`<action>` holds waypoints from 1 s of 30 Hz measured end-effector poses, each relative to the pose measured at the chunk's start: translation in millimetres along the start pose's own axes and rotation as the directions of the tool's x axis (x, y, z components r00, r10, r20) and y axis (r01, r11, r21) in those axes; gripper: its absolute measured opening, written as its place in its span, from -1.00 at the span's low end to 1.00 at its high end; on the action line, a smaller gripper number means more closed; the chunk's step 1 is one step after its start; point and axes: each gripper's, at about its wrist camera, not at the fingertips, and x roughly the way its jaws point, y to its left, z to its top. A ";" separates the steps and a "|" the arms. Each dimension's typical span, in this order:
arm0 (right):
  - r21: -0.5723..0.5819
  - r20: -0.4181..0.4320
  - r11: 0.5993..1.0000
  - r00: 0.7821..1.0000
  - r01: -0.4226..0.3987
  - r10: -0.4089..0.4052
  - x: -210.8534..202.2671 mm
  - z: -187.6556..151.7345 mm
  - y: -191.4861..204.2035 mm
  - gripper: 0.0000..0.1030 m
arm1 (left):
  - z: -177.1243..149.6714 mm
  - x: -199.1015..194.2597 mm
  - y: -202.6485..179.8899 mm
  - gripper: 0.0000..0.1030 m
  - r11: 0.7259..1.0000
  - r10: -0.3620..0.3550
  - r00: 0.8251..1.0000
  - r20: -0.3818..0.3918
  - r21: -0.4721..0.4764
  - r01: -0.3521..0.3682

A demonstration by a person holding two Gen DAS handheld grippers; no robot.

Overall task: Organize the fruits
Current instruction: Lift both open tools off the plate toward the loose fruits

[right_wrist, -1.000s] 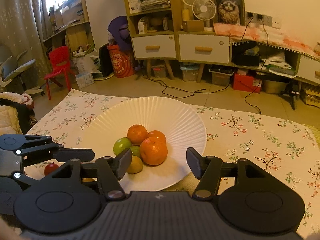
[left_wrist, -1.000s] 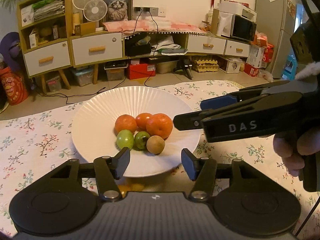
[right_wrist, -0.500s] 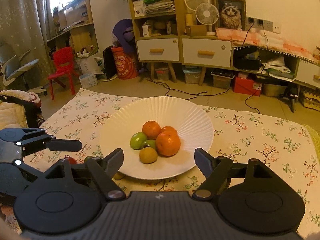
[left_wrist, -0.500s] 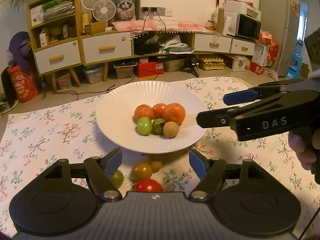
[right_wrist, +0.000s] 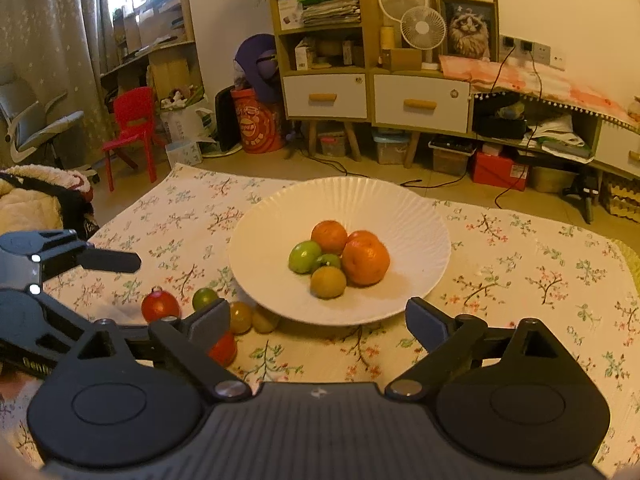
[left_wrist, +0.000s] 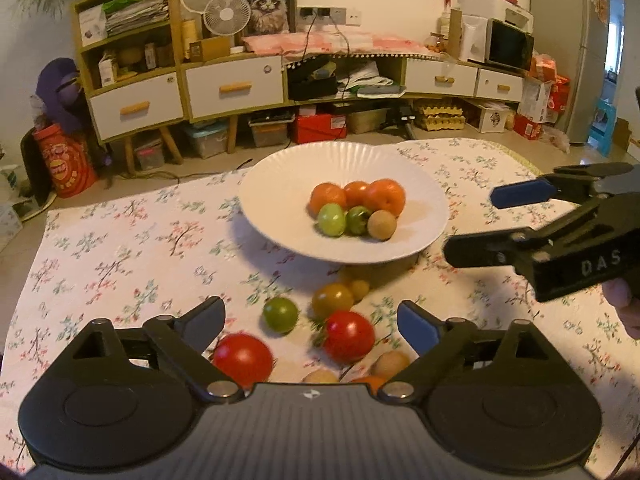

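A white ribbed plate [left_wrist: 280,184] [right_wrist: 400,208] on the floral cloth holds three oranges [left_wrist: 386,196], two green fruits [left_wrist: 331,219] and a brown one [left_wrist: 382,224]. In front of the plate loose fruit lies on the cloth: two red tomatoes [left_wrist: 348,335] [left_wrist: 242,358], a green fruit [left_wrist: 280,314], a yellow-brown one [left_wrist: 332,300] and small brown ones. My left gripper [left_wrist: 311,320] is open and empty, just above the loose fruit. My right gripper [right_wrist: 318,320] is open and empty before the plate; it shows at the right in the left wrist view [left_wrist: 500,216].
The floral tablecloth [left_wrist: 120,248] covers the table; its far edge lies just behind the plate. Beyond are wooden cabinets with white drawers [left_wrist: 232,88], a red child's chair [right_wrist: 134,120] and an office chair [right_wrist: 36,128] on the left.
Both grippers have pulled back and up from the plate. The loose fruit in front of the plate has come into view. Both stay open.
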 end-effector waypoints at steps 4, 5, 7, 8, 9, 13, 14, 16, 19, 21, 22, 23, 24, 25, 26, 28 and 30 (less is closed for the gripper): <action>-0.007 -0.009 1.000 1.000 0.006 -0.006 1.6 -8.7 4.4 0.89 | -11.2 -0.1 10.5 0.78 1.000 0.014 1.000 -0.014 -0.019 -0.014; -0.005 -0.014 1.000 1.000 0.006 -0.006 2.0 -11.3 5.7 0.89 | -14.2 -0.3 12.3 0.78 1.000 0.019 1.000 -0.017 -0.021 -0.019; -0.002 -0.027 1.000 1.000 0.004 -0.004 2.8 -15.1 7.7 0.90 | -20.4 0.5 16.7 0.78 0.999 0.028 0.999 -0.032 -0.015 -0.029; -0.003 -0.036 1.000 0.999 0.000 0.000 2.8 -18.8 10.0 0.90 | -23.6 1.1 18.8 0.78 0.999 0.035 0.999 -0.039 -0.010 -0.036; -0.007 -0.045 1.000 0.999 -0.003 0.003 3.6 -21.4 11.7 0.90 | -27.2 1.8 21.1 0.78 0.999 0.044 0.998 -0.047 -0.007 -0.045; -0.052 -0.077 0.999 0.997 -0.004 0.000 7.4 -30.9 22.7 0.90 | -37.0 2.9 32.6 0.78 0.998 0.066 0.995 -0.076 -0.017 -0.067; -0.063 -0.083 0.998 0.997 -0.006 0.000 8.5 -33.0 25.2 0.90 | -39.2 3.3 35.4 0.78 0.997 0.071 0.994 -0.082 -0.021 -0.073; -0.083 -0.096 0.997 0.995 -0.007 -0.001 10.8 -36.1 29.3 0.90 | -43.1 4.2 40.3 0.78 0.996 0.081 0.992 -0.092 -0.027 -0.084; -0.112 -0.111 0.994 0.994 -0.006 -0.006 13.5 -41.3 34.1 0.90 | -48.9 6.3 46.3 0.78 0.995 0.094 0.990 -0.105 -0.028 -0.098; -0.124 -0.121 0.992 0.993 -0.005 -0.010 15.8 -43.7 35.3 0.90 | -51.6 7.7 47.7 0.78 0.994 0.104 0.988 -0.111 -0.022 -0.107; -0.127 -0.125 0.992 0.992 -0.005 -0.011 16.9 -44.8 35.6 0.90 | -53.0 8.8 48.3 0.78 0.994 0.109 0.987 -0.114 -0.017 -0.112; -0.133 -0.131 0.991 0.991 -0.003 -0.014 18.1 -46.6 35.9 0.90 | -54.2 9.7 48.8 0.80 0.993 0.112 0.987 -0.114 -0.015 -0.115; -0.138 -0.134 0.990 0.991 -0.001 -0.018 19.0 -48.0 36.6 0.89 | -55.1 9.4 50.1 0.80 0.993 0.110 0.988 -0.105 -0.020 -0.113; -0.145 -0.138 0.989 0.990 0.003 -0.023 20.1 -49.5 37.3 0.88 | -55.5 9.8 51.4 0.81 0.993 0.109 0.989 -0.101 -0.026 -0.112; -0.149 -0.141 0.989 0.990 0.004 -0.026 21.2 -50.4 37.7 0.88 | -55.8 10.3 52.4 0.81 0.993 0.109 0.989 -0.097 -0.032 -0.112; -0.153 -0.148 0.988 0.989 0.005 -0.027 22.9 -52.6 38.8 0.86 | -56.6 11.3 52.7 0.82 0.993 0.106 0.991 -0.086 -0.041 -0.110; -0.157 -0.144 0.988 0.989 0.008 -0.031 23.6 -54.2 40.6 0.85 | -57.6 12.8 52.5 0.83 0.993 0.101 0.992 -0.071 -0.056 -0.105</action>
